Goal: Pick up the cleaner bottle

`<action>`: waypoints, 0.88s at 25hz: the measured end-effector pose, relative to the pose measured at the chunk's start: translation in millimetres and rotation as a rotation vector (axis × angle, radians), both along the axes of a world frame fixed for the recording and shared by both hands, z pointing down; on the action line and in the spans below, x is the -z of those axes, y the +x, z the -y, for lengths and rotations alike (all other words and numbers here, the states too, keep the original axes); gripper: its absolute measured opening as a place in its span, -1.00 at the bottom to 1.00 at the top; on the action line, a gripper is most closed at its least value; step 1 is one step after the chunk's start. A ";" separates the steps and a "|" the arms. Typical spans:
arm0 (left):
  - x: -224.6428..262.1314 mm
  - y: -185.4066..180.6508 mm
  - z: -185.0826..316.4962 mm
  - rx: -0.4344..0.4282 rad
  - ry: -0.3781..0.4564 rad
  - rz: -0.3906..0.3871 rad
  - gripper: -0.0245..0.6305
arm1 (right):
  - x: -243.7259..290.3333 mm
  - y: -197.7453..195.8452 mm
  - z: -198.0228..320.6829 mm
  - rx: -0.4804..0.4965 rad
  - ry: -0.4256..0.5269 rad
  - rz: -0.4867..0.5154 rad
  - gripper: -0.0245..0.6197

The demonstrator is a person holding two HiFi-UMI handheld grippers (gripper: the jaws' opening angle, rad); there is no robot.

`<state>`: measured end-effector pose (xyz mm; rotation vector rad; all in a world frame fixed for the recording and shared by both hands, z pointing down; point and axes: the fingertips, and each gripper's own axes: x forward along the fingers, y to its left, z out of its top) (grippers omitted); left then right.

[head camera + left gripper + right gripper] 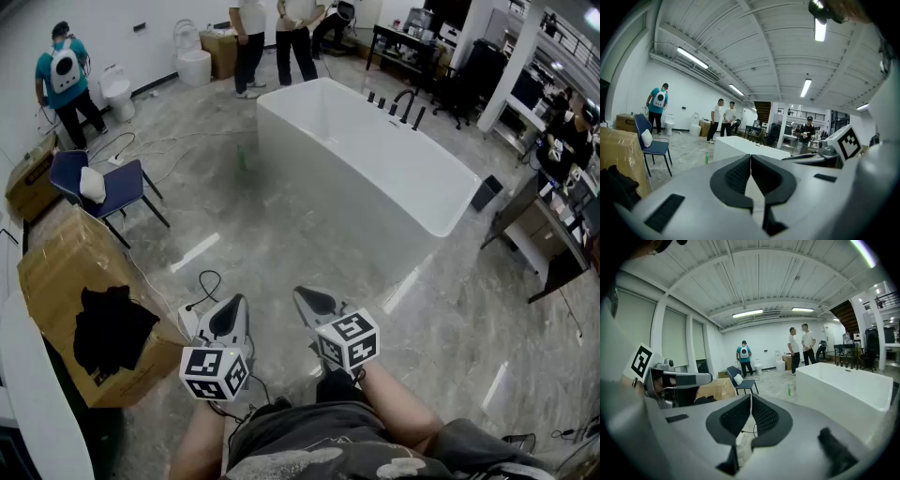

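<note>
Green cleaner bottle (242,161) stands on the grey marbled floor, well ahead of both jaw pairs and near the end wall of the white bathtub (328,178). Blurred in the head view; it reads upright in both gripper views.

Left gripper (240,302): jaws pressed together, nothing between the pads. In the left gripper view the bottle (707,158) sits left of the jaw line (751,157), far off.

Right gripper (299,294): jaws also pressed together, nothing pinched. In its own view the bottle (790,390) sits right of the jaw line (751,397), with the tub (843,383) further right.

Both grippers are side by side, low in the head view and tipped slightly down toward the floor.

Containers:
- Bathtub: only its white inner walls show.
- Cardboard box (66,267), left of the left jaws: black cloth (108,328) at its top. Can't tell whether it lies on the box or in an opening.
- Blue chair (117,187), beyond the box, carries a white cushion (92,185).

Black cable (202,286) lies on the floor just beside the left jaw tips.
</note>
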<state>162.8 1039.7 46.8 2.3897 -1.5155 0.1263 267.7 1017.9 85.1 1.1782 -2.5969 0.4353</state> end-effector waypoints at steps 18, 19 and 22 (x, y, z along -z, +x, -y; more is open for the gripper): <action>-8.8 -33.6 7.5 0.004 -0.015 -0.040 -0.88 | -8.4 -25.3 10.6 -0.007 -0.018 0.015 -0.83; -11.5 -38.6 6.4 0.010 -0.024 -0.068 -0.88 | -11.3 -25.6 9.9 -0.014 -0.034 0.037 -0.83; -23.6 -51.1 10.6 0.036 -0.056 -0.089 -0.88 | -25.5 -14.2 9.1 -0.052 -0.080 0.055 -0.83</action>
